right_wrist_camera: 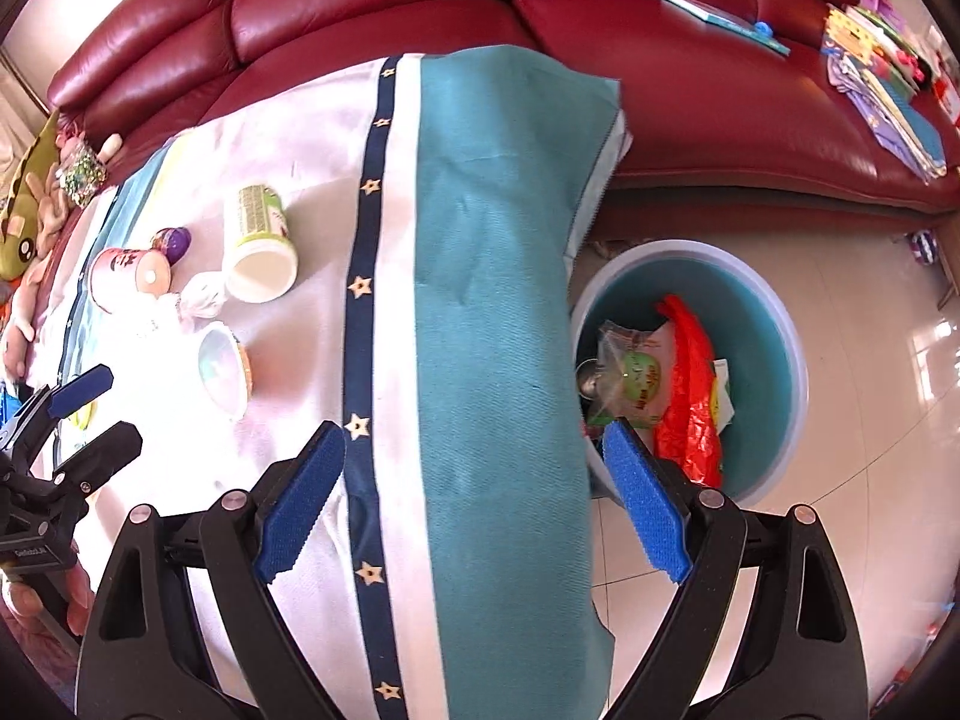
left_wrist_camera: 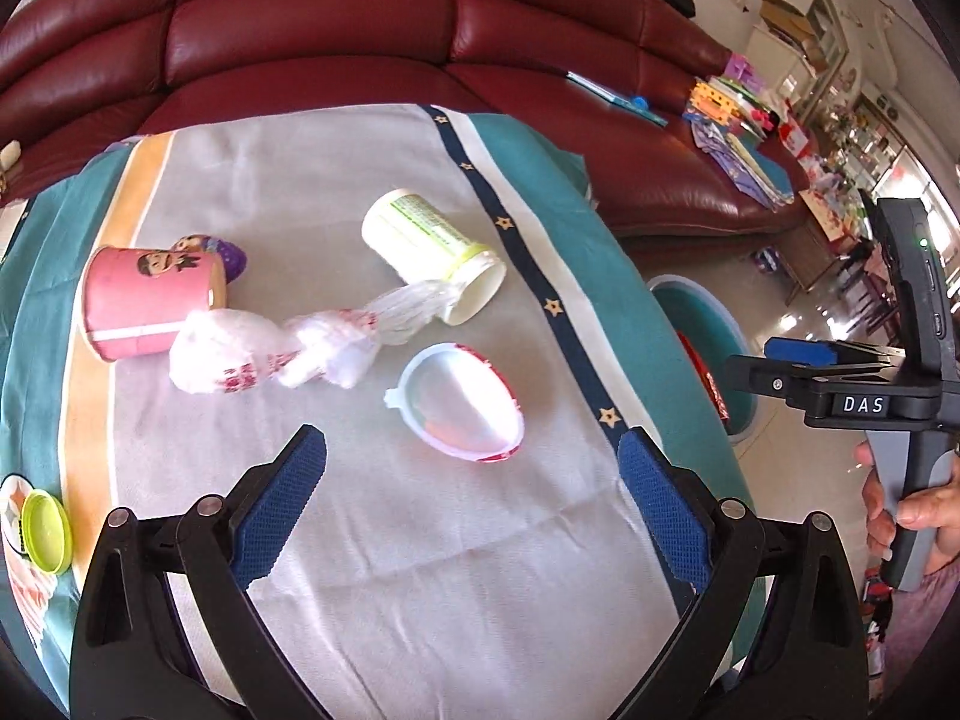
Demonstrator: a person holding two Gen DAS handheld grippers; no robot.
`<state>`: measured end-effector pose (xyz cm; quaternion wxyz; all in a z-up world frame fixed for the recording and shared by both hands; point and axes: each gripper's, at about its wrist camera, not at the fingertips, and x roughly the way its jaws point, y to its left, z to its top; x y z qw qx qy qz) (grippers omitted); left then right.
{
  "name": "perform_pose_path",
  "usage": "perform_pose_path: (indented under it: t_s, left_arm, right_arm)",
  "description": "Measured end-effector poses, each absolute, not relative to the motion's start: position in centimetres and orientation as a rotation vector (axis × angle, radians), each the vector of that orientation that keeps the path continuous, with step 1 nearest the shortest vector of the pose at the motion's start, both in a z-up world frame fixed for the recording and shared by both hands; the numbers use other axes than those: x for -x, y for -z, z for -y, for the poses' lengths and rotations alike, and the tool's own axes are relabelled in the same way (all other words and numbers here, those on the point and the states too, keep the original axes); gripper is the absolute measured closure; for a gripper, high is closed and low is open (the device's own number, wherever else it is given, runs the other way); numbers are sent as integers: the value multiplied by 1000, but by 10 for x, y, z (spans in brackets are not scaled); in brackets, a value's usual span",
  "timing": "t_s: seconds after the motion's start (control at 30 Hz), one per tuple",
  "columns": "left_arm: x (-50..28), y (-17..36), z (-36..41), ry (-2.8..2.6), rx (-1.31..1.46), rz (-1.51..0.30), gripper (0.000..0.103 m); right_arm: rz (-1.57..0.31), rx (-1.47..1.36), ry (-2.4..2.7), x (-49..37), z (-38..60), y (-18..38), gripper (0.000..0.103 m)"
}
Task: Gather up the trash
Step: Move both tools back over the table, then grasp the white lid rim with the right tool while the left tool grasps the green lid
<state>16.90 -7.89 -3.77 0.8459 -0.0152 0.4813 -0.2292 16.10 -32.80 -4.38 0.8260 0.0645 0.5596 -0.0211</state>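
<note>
Our left gripper (left_wrist_camera: 471, 504) hangs with its jaws released and nothing between them, pointed down at the cloth-covered surface (left_wrist_camera: 420, 540); our right gripper (right_wrist_camera: 474, 501) is likewise spread wide and empty, straddling the teal edge of the cloth above the bin (right_wrist_camera: 774, 324) on the floor, which we judge it sits over because that is where the trash goes.

From the left jaws outward, the nearest piece is the clear egg-shaped shell (left_wrist_camera: 459, 405) at twelve o'clock, lying open side up; beyond it at eleven o'clock the knotted plastic bag (left_wrist_camera: 276, 348) touches both the pink paper cup (left_wrist_camera: 147, 303) at ten o'clock and the mouth of the white tub (left_wrist_camera: 432, 252) at twelve; both cup and tub lie tipped on their sides; a purple egg (left_wrist_camera: 231, 258) sits just behind the cup; a green lid (left_wrist_camera: 45, 531) rests at nine o'clock by the surface's edge.

We count one of each, six pieces left; the bin already holds a red bag (right_wrist_camera: 690, 396) and wrappers.
</note>
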Motion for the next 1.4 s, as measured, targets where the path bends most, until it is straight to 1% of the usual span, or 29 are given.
perform_pose_path:
  t_s: [0.4, 0.6, 0.7, 0.77, 0.83, 0.9, 1.0, 1.07, 1.2, 1.27, 1.3, 1.37, 1.4]
  left_arm:
    - [-176, 58, -11, 371, 133, -1029, 5]
    - [-184, 60, -38, 334, 159, -1034, 5]
    - [-188, 60, -45, 319, 170, -1034, 5]
    - [-190, 61, -50, 312, 178, -1037, 5]
    - [-192, 63, -54, 310, 181, -1036, 5]
    - [-192, 65, -55, 311, 174, -1038, 5]
    - [-193, 67, -55, 311, 165, -1044, 5]
    - [-194, 68, -56, 309, 161, -1044, 5]
    - [-193, 67, -61, 296, 148, -1037, 5]
    - [-190, 67, -65, 286, 135, -1033, 5]
    - [-188, 66, -67, 278, 125, -1030, 5]
    - [-183, 66, -74, 258, 105, -1022, 5]
    - [-180, 65, -78, 247, 96, -1018, 5]
  right_arm:
    - [-1240, -82, -35, -186, 258, 64, 19]
    - [-1251, -47, -60, -202, 232, 70, 19]
    - [-1254, -35, -77, -208, 222, 72, 22]
    - [-1262, -31, -80, -213, 218, 75, 27]
    - [-1276, -37, -83, -217, 215, 81, 36]
    - [-1292, -45, -84, -220, 212, 87, 41]
    - [-1306, -47, -88, -224, 208, 93, 43]
    - [-1311, -41, -93, -225, 205, 96, 46]
    - [-1320, -32, -102, -230, 196, 101, 58]
    - [-1321, -23, -100, -232, 191, 104, 61]
    - [-1319, -15, -100, -233, 189, 105, 66]
    - [-1321, 3, -105, -233, 184, 108, 79]
    - [-1328, 3, -111, -233, 181, 111, 92]
